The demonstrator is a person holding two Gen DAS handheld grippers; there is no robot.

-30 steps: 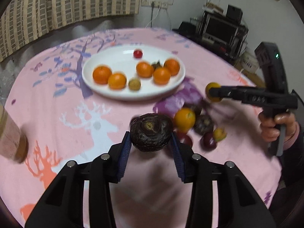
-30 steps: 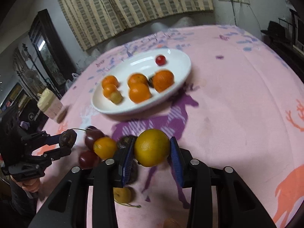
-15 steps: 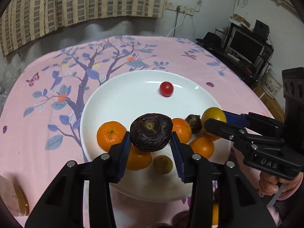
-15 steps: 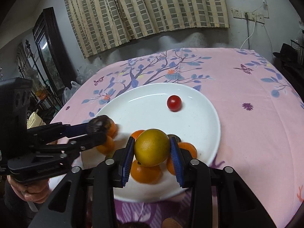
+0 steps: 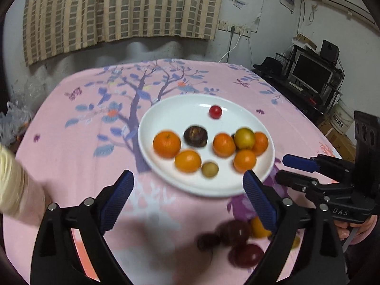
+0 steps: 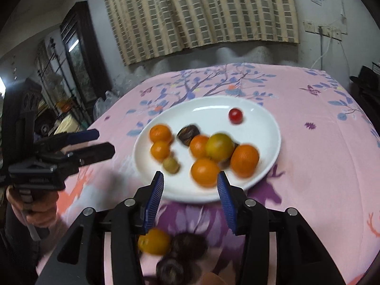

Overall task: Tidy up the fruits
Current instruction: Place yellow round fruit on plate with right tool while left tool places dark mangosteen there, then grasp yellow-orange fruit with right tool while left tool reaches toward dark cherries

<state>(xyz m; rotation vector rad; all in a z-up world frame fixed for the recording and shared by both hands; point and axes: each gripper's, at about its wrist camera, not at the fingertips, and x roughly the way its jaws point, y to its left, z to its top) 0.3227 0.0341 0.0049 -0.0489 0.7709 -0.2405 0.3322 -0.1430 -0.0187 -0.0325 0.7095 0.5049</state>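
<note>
Both grippers hung level, jaws spread wide and holding nothing: the left gripper [image 5: 187, 192] at nine o'clock, the right gripper [image 6: 190, 190] at three, each in a fist.

Both views are fisheye, each looking forward along its own gripper's fingers and down at a slant over the table [image 5: 71, 147]. The left wrist view sits just short of the plate [image 5: 166, 109], facing the curtained wall, with the right gripper [image 5: 288, 169] at its right edge. The right wrist view stands nearer the plate [image 6: 256, 118], facing the same wall, with the left gripper [image 6: 101, 143] at its left edge. Both views share the plate, tablecloth and curtain [image 5: 118, 11].
</note>
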